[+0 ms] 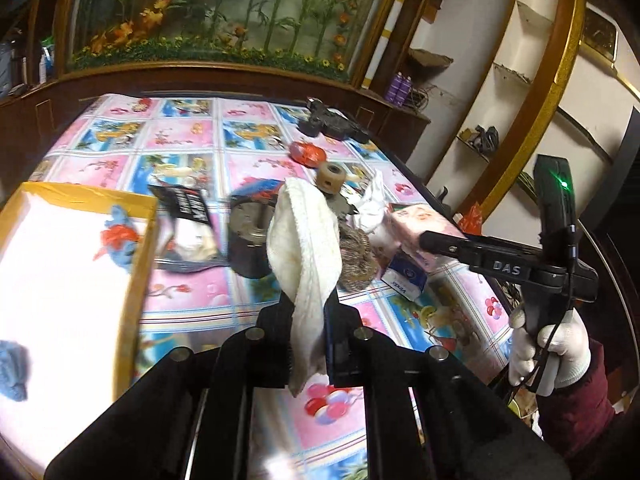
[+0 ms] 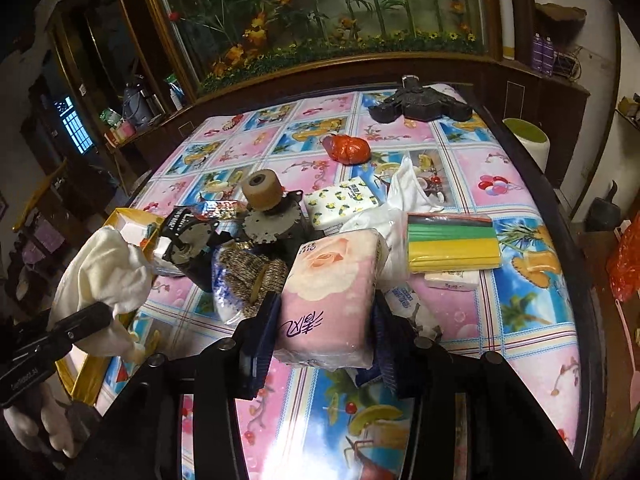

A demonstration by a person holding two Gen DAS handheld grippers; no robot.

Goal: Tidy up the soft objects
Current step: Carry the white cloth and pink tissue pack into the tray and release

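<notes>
Both grippers clamped on soft goods above a cluttered table (image 2: 520, 320).

The glossy pink-and-blue patterned tablecloth (image 1: 192, 136) is largely covered by clutter. A yellow-rimmed box (image 1: 136, 264), cut off at the left edge, holds blue knitted pieces, partly out of frame. The right gripper (image 2: 324, 320) squeezes a plump pink tissue pack (image 2: 332, 288) with a rose print, hiding what lies beneath it. The left gripper (image 1: 310, 320) is pinched fully closed on a limp cream cloth (image 1: 304, 240), which stands up and blocks the metal scourer (image 1: 356, 256) and dark geared motor (image 2: 276, 216) behind.
</notes>
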